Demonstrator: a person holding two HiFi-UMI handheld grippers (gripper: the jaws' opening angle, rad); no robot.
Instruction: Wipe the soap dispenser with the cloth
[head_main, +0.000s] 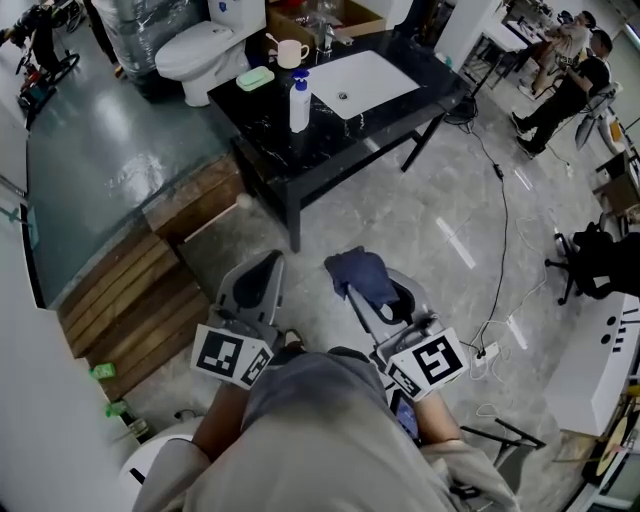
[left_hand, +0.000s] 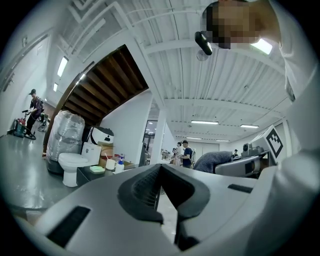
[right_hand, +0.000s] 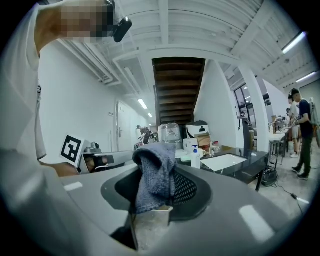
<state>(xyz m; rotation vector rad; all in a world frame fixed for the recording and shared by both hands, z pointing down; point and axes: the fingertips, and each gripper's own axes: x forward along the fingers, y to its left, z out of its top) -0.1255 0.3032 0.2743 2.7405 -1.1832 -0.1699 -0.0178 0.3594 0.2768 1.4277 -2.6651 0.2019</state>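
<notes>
The soap dispenser (head_main: 299, 100), a white bottle with a blue pump, stands on the black counter (head_main: 270, 130) left of the white sink (head_main: 365, 82). It also shows far off in the right gripper view, soap dispenser (right_hand: 195, 157). My right gripper (head_main: 368, 285) is shut on a dark blue cloth (head_main: 362, 272), which drapes over its tips; cloth (right_hand: 154, 180), right gripper (right_hand: 161, 167). My left gripper (head_main: 262, 275) is shut with nothing in it; left gripper (left_hand: 160, 169). Both are held low near my body, well short of the counter.
A mug (head_main: 292, 52) and a green soap dish (head_main: 255, 78) share the counter. Behind it stands a toilet (head_main: 205, 55). A wooden step (head_main: 150, 290) lies on the left. Cables (head_main: 505, 230) cross the floor on the right, beside a chair (head_main: 595, 262) and people (head_main: 575, 80).
</notes>
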